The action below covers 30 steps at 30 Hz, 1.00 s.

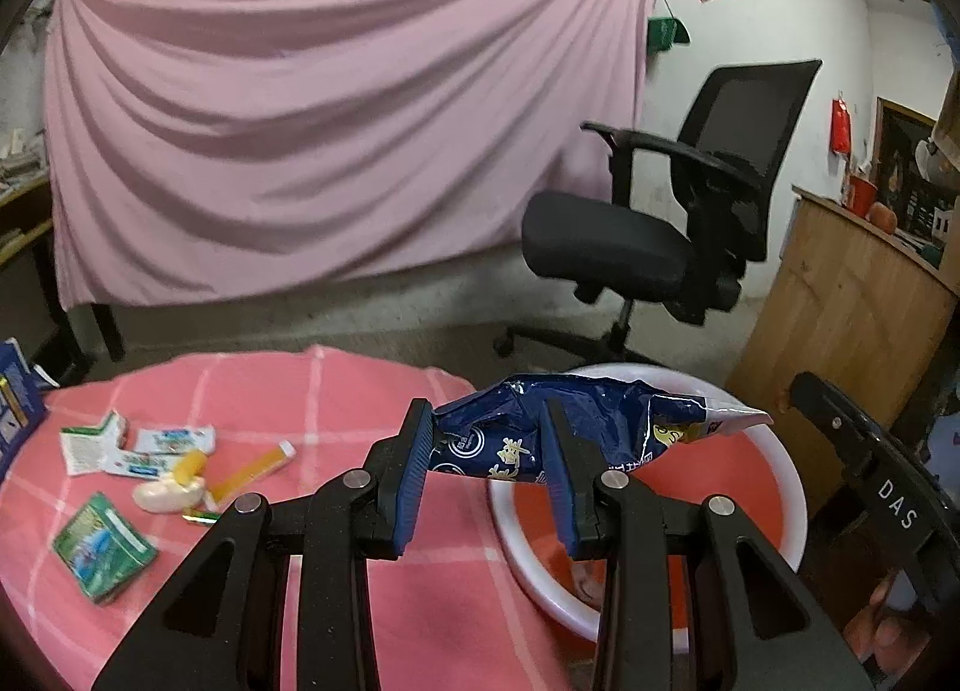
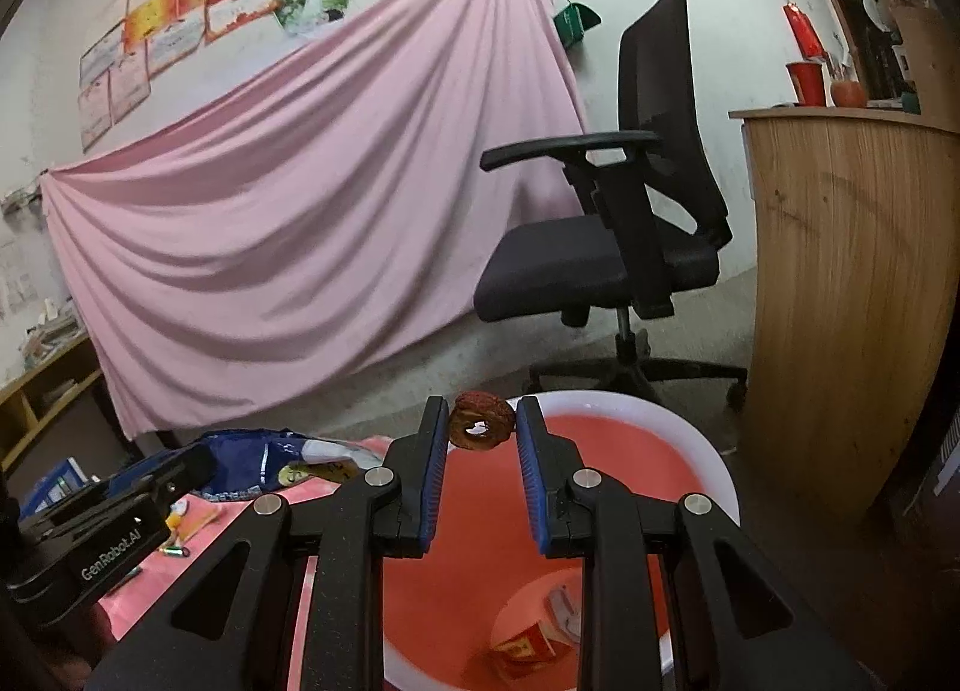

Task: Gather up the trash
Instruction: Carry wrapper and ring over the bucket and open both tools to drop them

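My left gripper (image 1: 489, 439) is shut on a crumpled blue snack bag (image 1: 588, 427) and holds it over the near rim of a red basin with a white rim (image 1: 786, 469). My right gripper (image 2: 483, 430) is shut on a brown ring-shaped piece of food scrap (image 2: 482, 421) and holds it above the same basin (image 2: 702, 445). Red and white wrappers (image 2: 528, 646) lie at the basin's bottom. More trash lies on the pink checked tablecloth (image 1: 336, 391): a green packet (image 1: 102, 550), white wrappers (image 1: 138, 445), a yellow tube (image 1: 252, 472) and a pale lump (image 1: 165, 493).
A black office chair (image 1: 672, 223) stands behind the table on the floor. A wooden counter (image 1: 840, 295) is at the right. A pink sheet (image 1: 312, 121) hangs over a table at the back. A blue box (image 1: 15, 409) sits at the table's left edge.
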### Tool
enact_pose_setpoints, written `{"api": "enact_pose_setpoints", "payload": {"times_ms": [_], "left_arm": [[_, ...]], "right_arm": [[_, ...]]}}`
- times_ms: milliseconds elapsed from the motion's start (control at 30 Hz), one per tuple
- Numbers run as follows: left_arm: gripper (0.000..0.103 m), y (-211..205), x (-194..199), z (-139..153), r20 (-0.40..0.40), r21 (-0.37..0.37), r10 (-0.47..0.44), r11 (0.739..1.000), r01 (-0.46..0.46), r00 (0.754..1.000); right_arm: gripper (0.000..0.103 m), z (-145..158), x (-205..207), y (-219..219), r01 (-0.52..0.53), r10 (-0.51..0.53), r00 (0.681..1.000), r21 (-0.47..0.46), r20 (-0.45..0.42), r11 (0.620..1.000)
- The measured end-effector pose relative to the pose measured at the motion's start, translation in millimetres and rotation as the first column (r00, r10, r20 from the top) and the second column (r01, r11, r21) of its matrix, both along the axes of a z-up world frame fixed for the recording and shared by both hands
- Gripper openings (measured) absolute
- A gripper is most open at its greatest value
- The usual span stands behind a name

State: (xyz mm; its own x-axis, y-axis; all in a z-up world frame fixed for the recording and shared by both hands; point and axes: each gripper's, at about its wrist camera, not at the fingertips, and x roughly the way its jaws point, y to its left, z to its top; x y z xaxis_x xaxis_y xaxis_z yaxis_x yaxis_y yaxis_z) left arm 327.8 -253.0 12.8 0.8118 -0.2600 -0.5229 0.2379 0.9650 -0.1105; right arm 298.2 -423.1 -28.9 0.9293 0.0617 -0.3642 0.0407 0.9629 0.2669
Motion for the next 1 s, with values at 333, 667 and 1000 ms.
{"api": "enact_pose_setpoints", "payload": {"times_ms": [333, 667, 1000], "left_arm": [[0.032, -6, 14, -4, -0.089, -0.007, -0.045, 0.999, 0.044, 0.995], [0.040, 0, 13, -13, -0.119, 0.018, -0.030, 0.999, 0.033, 0.992], [0.061, 9, 9, -8, -0.069, 0.038, 0.006, 0.999, -0.003, 0.998]], "right_arm": [[0.025, -4, 7, -4, 0.016, -0.016, 0.999, 0.009, -0.048, 1.000], [0.042, -8, 9, -10, 0.030, -0.027, 0.998, 0.033, -0.064, 0.999], [0.061, -8, 10, -11, 0.038, -0.036, 0.997, 0.033, -0.065, 0.999]]}}
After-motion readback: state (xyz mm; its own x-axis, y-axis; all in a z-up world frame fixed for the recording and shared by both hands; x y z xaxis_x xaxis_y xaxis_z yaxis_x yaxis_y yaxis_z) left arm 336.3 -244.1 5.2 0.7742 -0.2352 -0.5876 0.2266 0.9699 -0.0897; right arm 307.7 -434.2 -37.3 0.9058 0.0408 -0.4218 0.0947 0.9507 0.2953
